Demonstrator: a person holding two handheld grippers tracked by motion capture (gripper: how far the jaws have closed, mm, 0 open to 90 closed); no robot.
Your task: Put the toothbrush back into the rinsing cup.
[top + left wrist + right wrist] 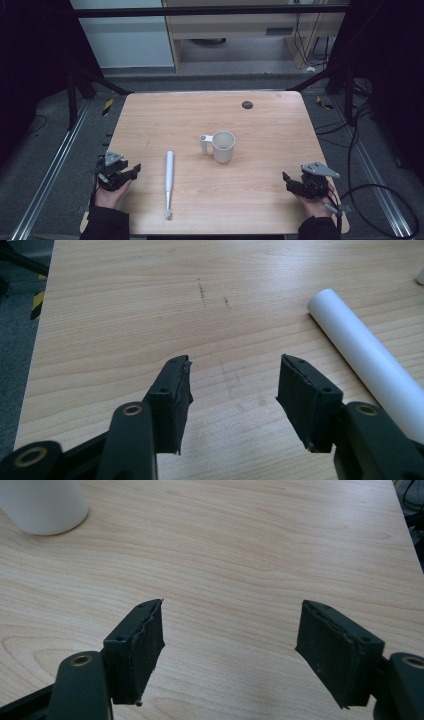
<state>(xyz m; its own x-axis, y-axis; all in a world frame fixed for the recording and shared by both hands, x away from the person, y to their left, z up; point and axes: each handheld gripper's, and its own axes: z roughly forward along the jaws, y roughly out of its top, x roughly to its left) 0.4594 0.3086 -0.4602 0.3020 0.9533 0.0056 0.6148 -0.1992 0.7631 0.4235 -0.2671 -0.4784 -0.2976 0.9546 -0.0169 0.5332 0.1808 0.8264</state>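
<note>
A white cup (223, 146) with a handle on its left side stands upright near the middle of the wooden table (260, 120). A long white stick-like tool (169, 181) lies lengthwise left of the cup, its thin tip toward the front edge. My left gripper (131, 172) rests at the table's left edge, open and empty. In the left gripper view the jaws stand apart (234, 385) with the white tool (365, 357) just to their right. My right gripper (289, 181) sits at the front right, open and empty (232, 630); the cup's base (42, 502) shows at the upper left there.
A small dark round disc (247, 104) sits in the tabletop near the far edge. Cables (370, 195) trail on the floor right of the table. Metal rails run along both sides. Bare wood lies between the two grippers.
</note>
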